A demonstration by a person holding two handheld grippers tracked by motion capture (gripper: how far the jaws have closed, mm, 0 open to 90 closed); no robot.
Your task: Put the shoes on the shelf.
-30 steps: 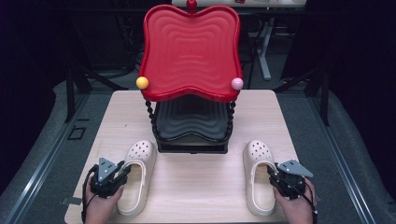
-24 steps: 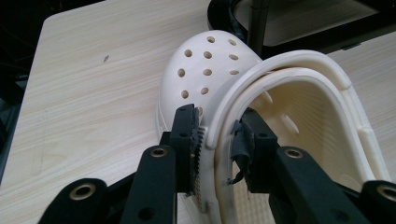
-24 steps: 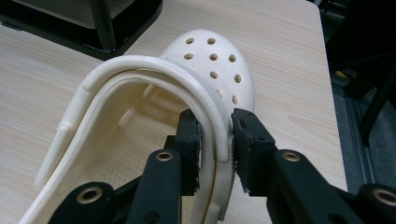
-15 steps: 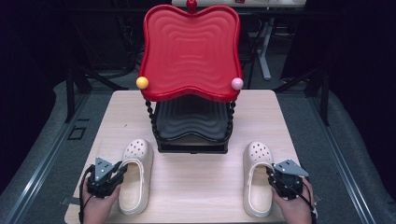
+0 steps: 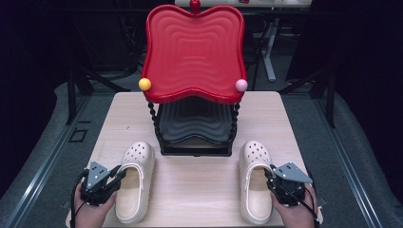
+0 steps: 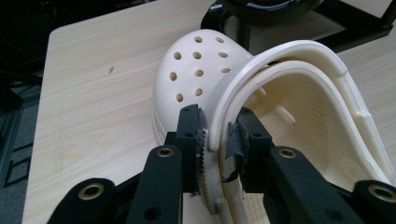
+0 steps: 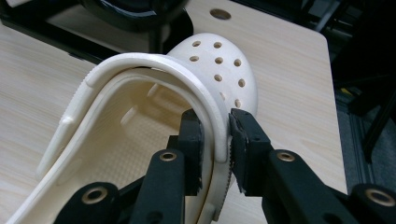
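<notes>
My two grippers, the left gripper (image 5: 105,179) and the right gripper (image 5: 281,183), are black with grey top plates. The left clog (image 5: 134,179) and right clog (image 5: 255,183) are cream, their toes dotted with round holes. The table (image 5: 199,199) is pale wood grain. On the far rack, the upper tray (image 5: 194,50) is glossy red with rippled ridges, the lower tray (image 5: 194,124) black; a yellow knob (image 5: 145,84) sits left, a pink knob (image 5: 241,85) right.

A light wooden table (image 5: 199,199) carries a two-tier stand at its centre, toward twelve o'clock. The stand's upper red tray (image 5: 194,50) is wavy-edged and ribbed, with a red knob (image 5: 195,4) at its twelve o'clock edge, a yellow ball (image 5: 145,84) at about eight o'clock and a pink ball (image 5: 241,85) at about four o'clock. Twisted black posts (image 5: 152,116) join it to the black lower tray (image 5: 195,126). Grey floor (image 5: 43,156) surrounds the table.
</notes>
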